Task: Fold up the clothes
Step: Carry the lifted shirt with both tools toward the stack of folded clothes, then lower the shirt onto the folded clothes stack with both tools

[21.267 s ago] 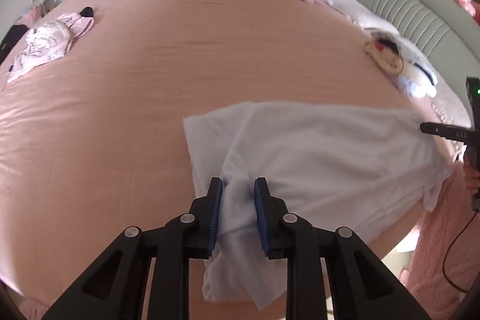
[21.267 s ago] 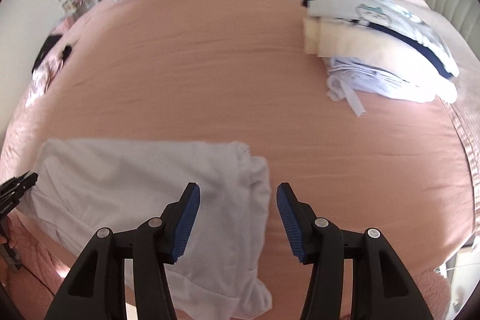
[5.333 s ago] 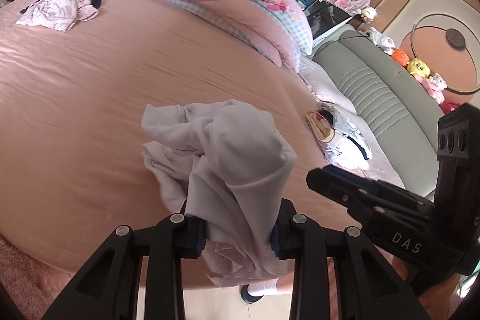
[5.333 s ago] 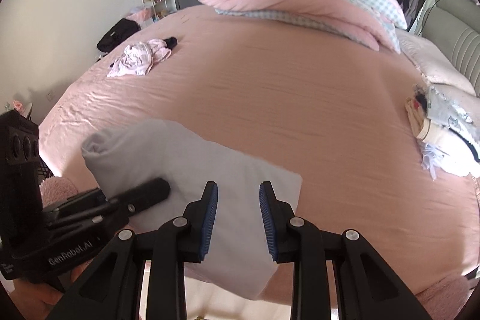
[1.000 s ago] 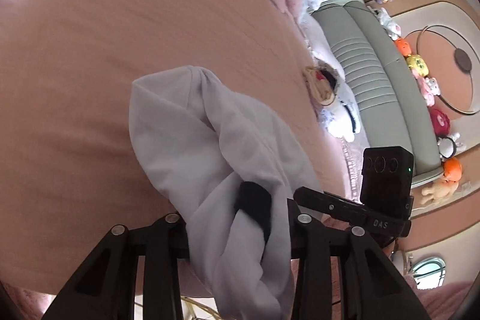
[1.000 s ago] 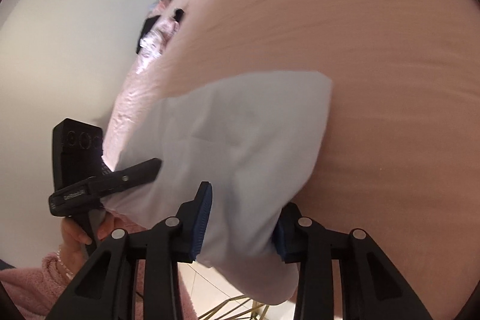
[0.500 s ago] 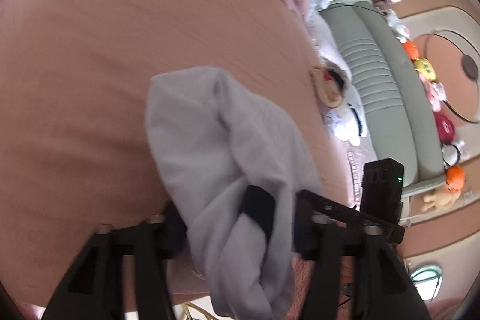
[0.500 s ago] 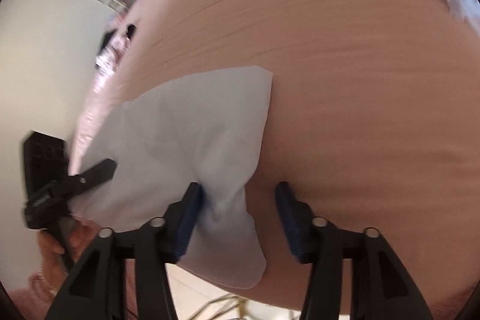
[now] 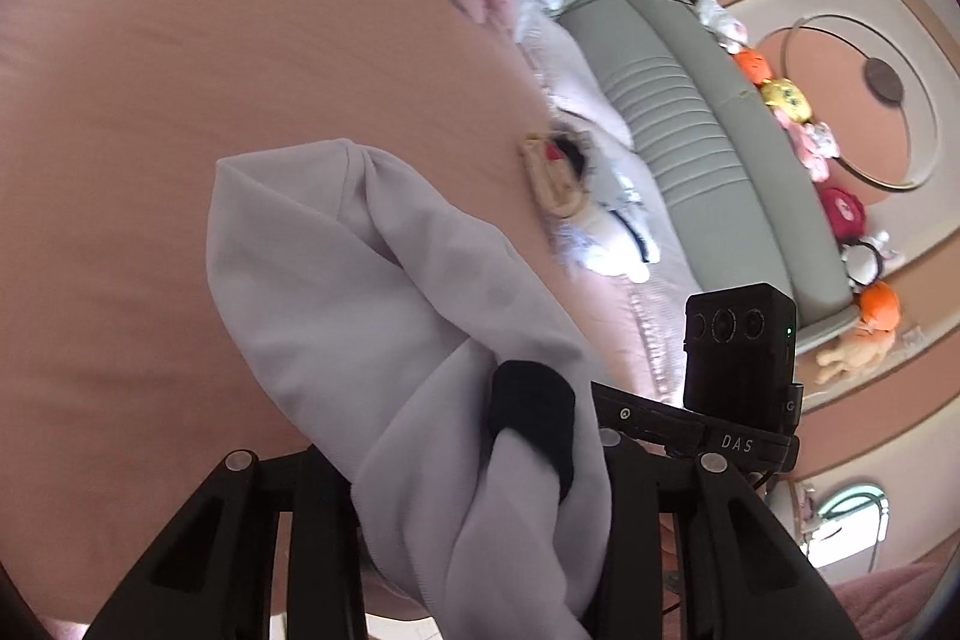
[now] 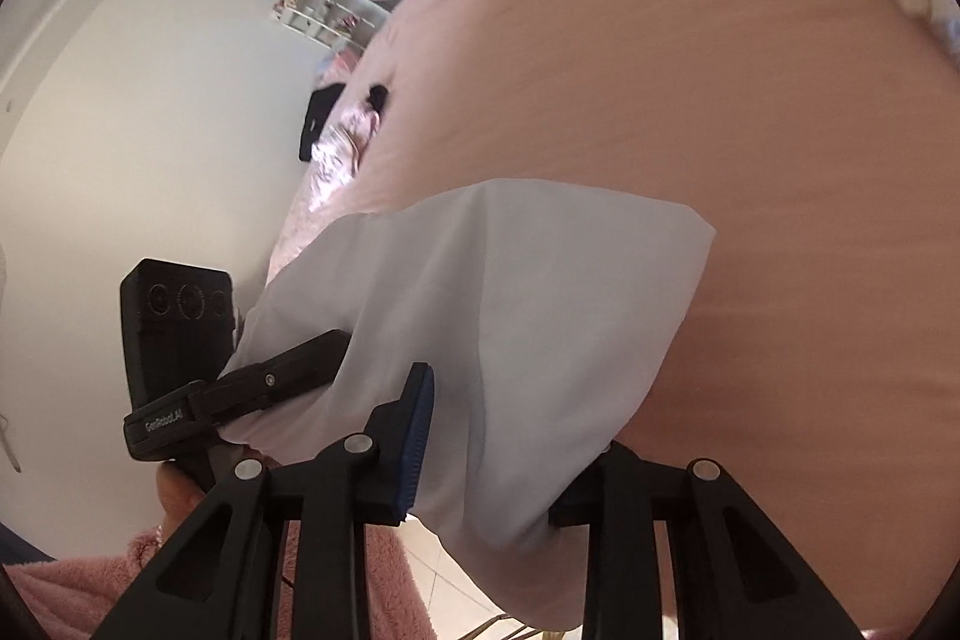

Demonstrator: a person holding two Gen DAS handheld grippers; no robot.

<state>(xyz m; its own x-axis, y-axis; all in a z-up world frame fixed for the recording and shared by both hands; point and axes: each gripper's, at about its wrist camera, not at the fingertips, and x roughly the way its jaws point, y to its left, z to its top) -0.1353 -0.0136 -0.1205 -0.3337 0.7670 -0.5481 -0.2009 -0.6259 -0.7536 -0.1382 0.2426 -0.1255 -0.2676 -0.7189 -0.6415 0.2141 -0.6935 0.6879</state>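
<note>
Cloth, pale and soft, hangs bunched between both tools over the near edge of the pink bed [image 9: 180,100]. This white garment [image 9: 372,292] lay flat and spread out on the bed a while ago; now it is lifted and gathered into a thick bundle. The left gripper [image 9: 480,466] is clamped on one end of it. The right gripper [image 10: 498,436] has cloth filling its jaws too, and half a second ago it was open with the cloth slack, so it looks to have just squeezed on. A stack of folded clothes [image 9: 576,196] waits farther up the bed. The bundle looks ready to be laid down or carried there.
</note>
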